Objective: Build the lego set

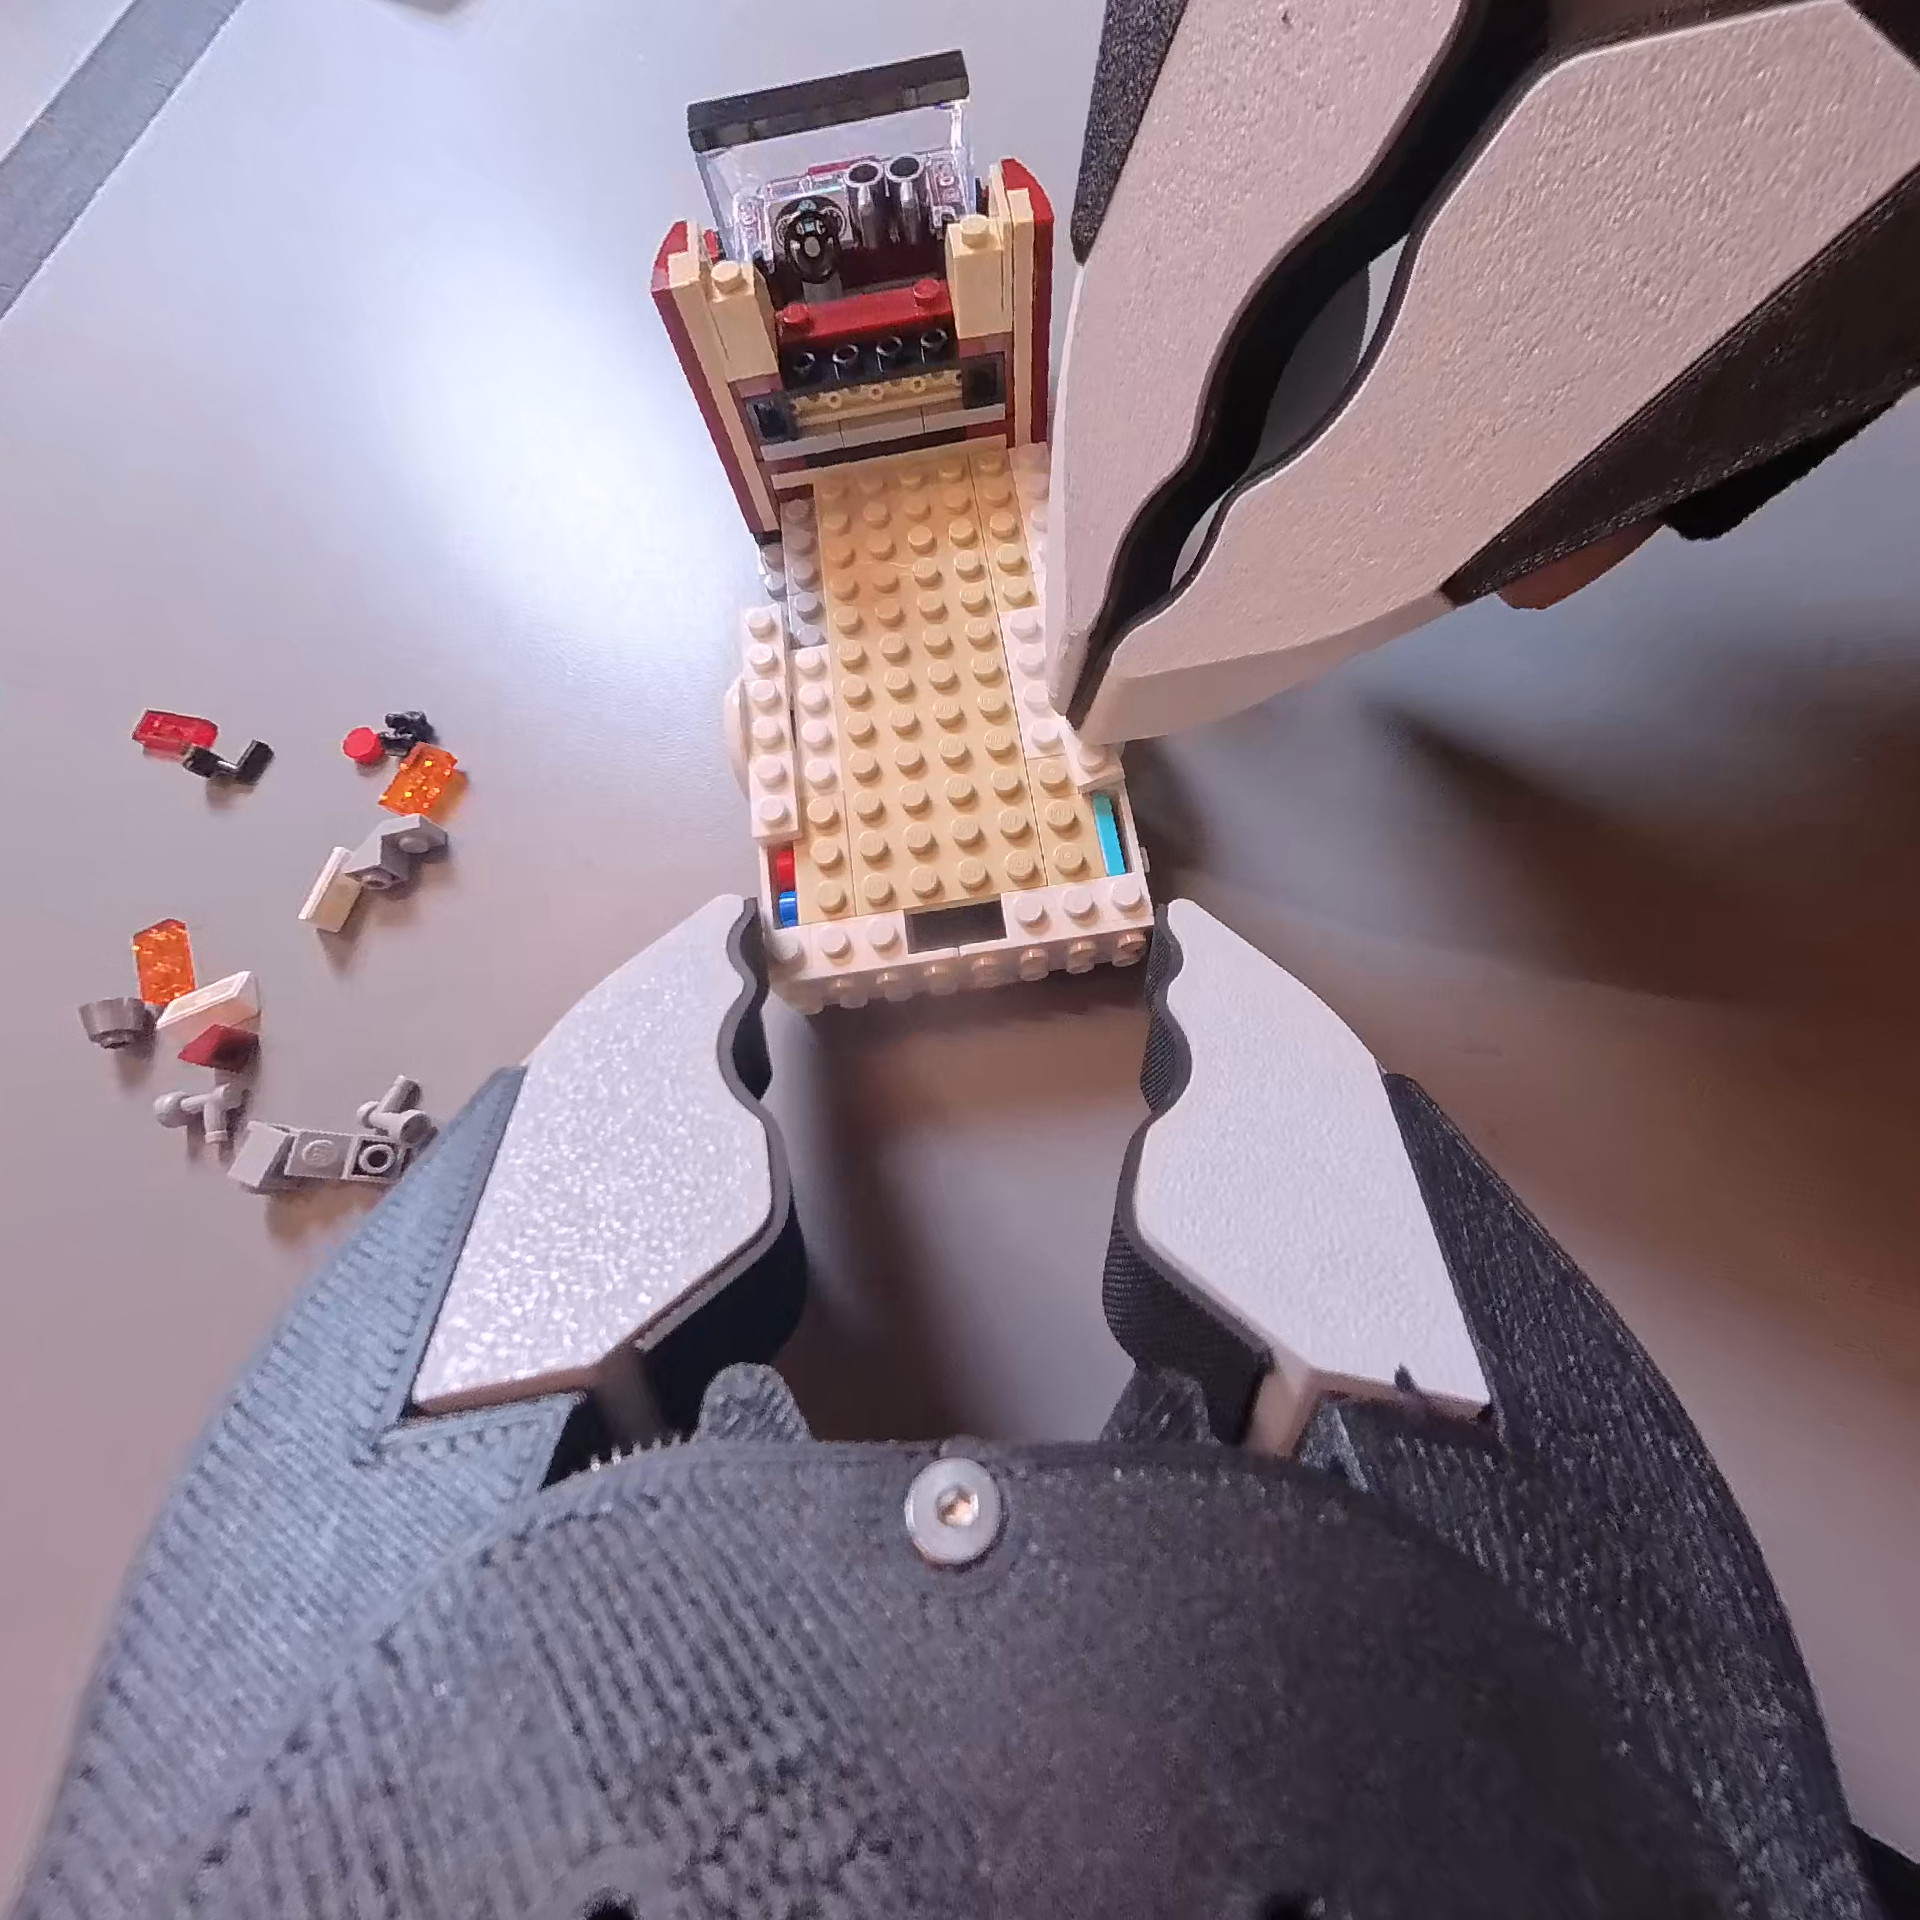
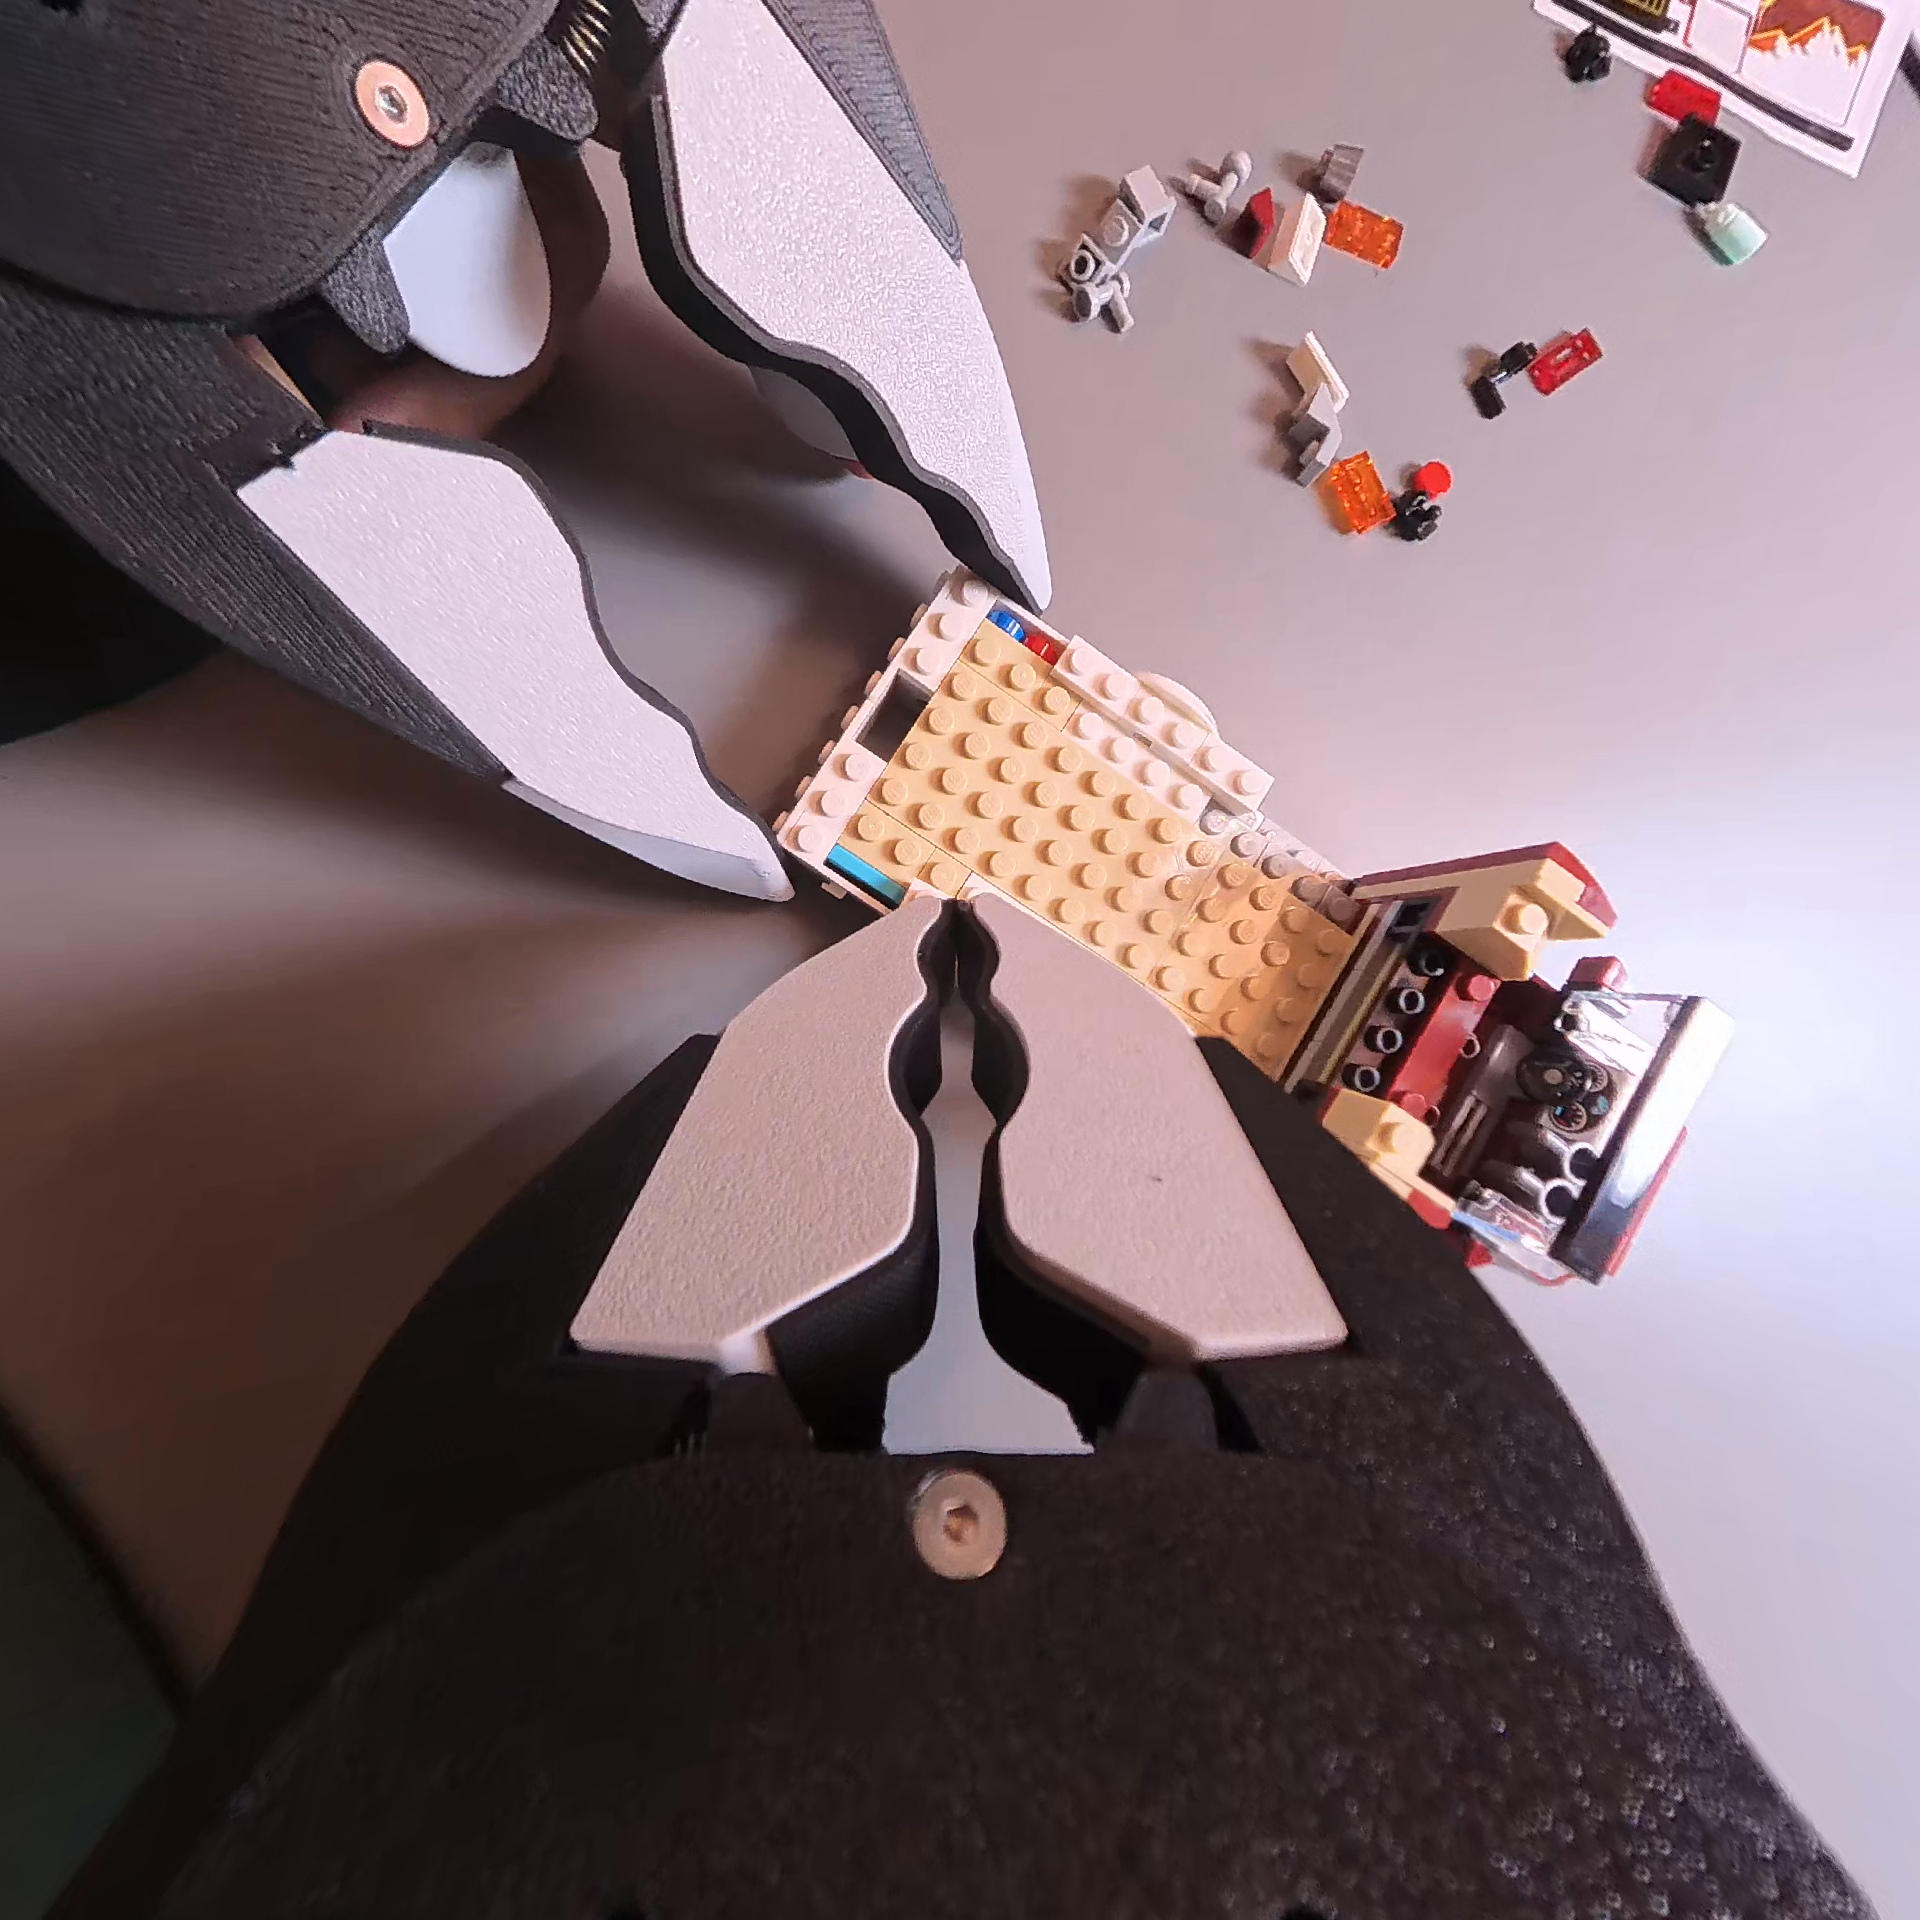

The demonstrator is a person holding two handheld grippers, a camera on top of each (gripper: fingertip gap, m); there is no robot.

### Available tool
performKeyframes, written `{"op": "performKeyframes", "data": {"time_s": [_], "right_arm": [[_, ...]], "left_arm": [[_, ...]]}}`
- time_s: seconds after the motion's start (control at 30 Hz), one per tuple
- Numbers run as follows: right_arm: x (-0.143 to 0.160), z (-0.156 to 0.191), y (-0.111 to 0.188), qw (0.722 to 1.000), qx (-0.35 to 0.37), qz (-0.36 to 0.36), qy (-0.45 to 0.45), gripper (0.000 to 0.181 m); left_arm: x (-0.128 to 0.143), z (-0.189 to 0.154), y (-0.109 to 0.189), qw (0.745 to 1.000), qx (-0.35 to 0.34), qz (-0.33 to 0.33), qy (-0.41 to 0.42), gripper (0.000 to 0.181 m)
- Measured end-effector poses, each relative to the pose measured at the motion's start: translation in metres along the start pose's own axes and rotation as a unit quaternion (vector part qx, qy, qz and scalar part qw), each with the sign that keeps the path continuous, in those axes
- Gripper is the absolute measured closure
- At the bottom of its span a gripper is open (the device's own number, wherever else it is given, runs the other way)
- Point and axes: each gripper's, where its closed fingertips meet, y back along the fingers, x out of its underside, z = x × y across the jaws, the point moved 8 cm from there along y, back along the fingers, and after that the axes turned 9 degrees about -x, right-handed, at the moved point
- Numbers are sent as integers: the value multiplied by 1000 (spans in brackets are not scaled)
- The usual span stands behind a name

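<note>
The lego vehicle (image 1: 914, 675) has a tan studded floor, white edge bricks and a dark red and tan cab with a clear windscreen at its far end. It lies on the grey table. My left gripper (image 1: 956, 920) straddles the vehicle's white rear end, one fingertip touching each rear corner. It also shows in the right wrist view (image 2: 912, 746), around the vehicle (image 2: 1039, 810). My right gripper (image 2: 956, 912) is shut, with nothing visible between its tips. They rest on the white bricks along the vehicle's right edge, near a teal piece (image 1: 1110, 831); it also shows in the left wrist view (image 1: 1086, 727).
Several loose small parts (image 1: 312, 935) lie left of the vehicle: grey, white, red, black and clear orange pieces (image 1: 421, 779). In the right wrist view they lie at the upper right (image 2: 1299, 312), with a printed sheet (image 2: 1766, 62) and a mint piece (image 2: 1730, 234) beyond. The grippers' ends are close to 4 cm from one another.
</note>
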Motion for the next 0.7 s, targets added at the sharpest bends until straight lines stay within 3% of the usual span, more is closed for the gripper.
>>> {"op": "performKeyframes", "data": {"time_s": [0.7], "right_arm": [[-2,2,-2,999,18,15,-29,181]], "left_arm": [[0,-1,1,1000,-6,0,6,111]]}}
